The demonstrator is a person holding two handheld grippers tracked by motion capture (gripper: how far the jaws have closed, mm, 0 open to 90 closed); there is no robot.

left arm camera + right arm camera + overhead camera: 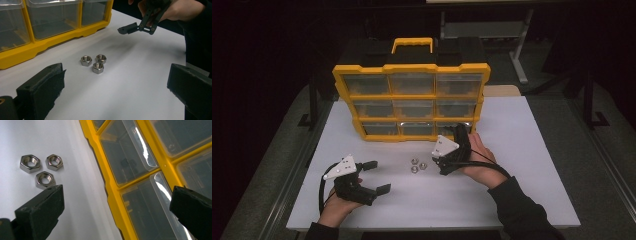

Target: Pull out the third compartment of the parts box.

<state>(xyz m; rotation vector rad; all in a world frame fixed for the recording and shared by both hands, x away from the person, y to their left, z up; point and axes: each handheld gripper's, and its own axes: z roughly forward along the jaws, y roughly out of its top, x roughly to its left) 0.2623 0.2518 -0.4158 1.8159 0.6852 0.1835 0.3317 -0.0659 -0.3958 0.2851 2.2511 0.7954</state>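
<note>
Three steel hex nuts [417,165] lie close together on the white table [522,150], just in front of a yellow organizer case [412,98] with clear drawers. My left gripper [377,176] rests on the table at the near left, open and empty, pointing right at the nuts [93,62]. My right gripper [443,152] hovers to the right of the nuts, by the case's bottom right drawer, also open and empty. In the right gripper view the nuts [41,167] sit just past its left jaw and the case frame [112,192] runs between the jaws.
The case stands upright at the back of the table with a yellow handle [412,45] on top; all drawers look shut. In the left gripper view one of the right gripper's fingers [127,28] hangs above the table behind the nuts. Dark floor surrounds the table.
</note>
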